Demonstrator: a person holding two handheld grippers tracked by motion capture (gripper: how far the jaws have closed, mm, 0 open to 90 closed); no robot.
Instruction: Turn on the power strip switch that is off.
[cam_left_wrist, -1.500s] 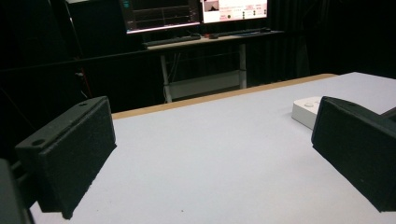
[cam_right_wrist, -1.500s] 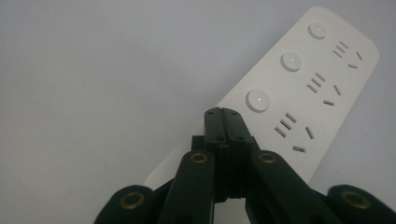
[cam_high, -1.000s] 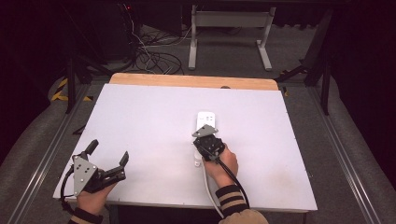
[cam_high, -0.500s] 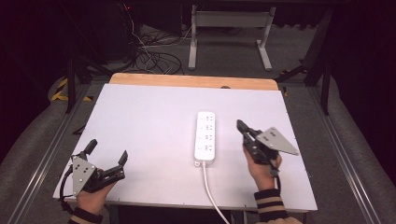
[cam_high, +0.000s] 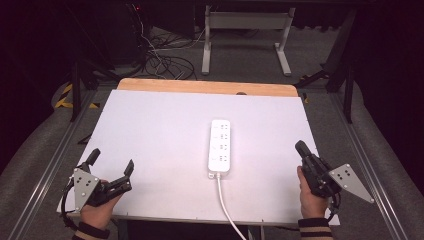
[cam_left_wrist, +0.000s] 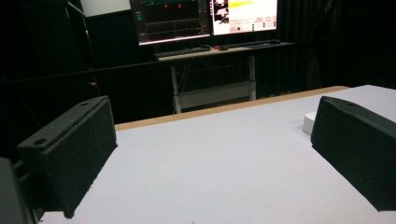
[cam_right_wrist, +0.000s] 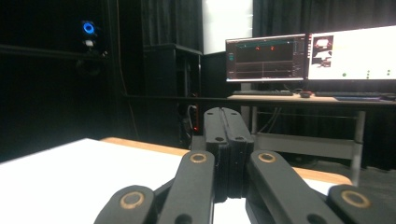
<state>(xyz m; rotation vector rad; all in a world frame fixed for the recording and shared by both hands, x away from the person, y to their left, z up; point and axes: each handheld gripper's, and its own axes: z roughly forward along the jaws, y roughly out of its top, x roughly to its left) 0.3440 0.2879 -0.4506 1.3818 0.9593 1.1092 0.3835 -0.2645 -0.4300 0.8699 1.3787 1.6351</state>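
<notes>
A white power strip (cam_high: 220, 145) lies lengthwise near the middle of the white table (cam_high: 155, 130), its white cord (cam_high: 227, 210) running off the near edge. My left gripper (cam_high: 111, 162) rests at the table's near left corner, jaws wide open with nothing between them. In the left gripper view that gripper (cam_left_wrist: 210, 154) frames bare table, and the end of the power strip (cam_left_wrist: 309, 123) peeks out beside its right jaw. My right gripper (cam_high: 301, 148) is held at the near right edge, jaws pressed together and empty. In the right gripper view its jaws (cam_right_wrist: 228, 140) meet flush.
A wooden strip (cam_high: 205, 87) borders the table's far edge. Beyond it stand a desk frame (cam_high: 245, 35) and tangled cables (cam_high: 160, 60) on the floor. Monitors (cam_right_wrist: 308, 56) glow on a desk behind the table. Metal rails (cam_high: 50, 165) run along both sides.
My right gripper has left the near end of the power strip and swung right to the table's near right edge, still shut. The left gripper has stayed put.
</notes>
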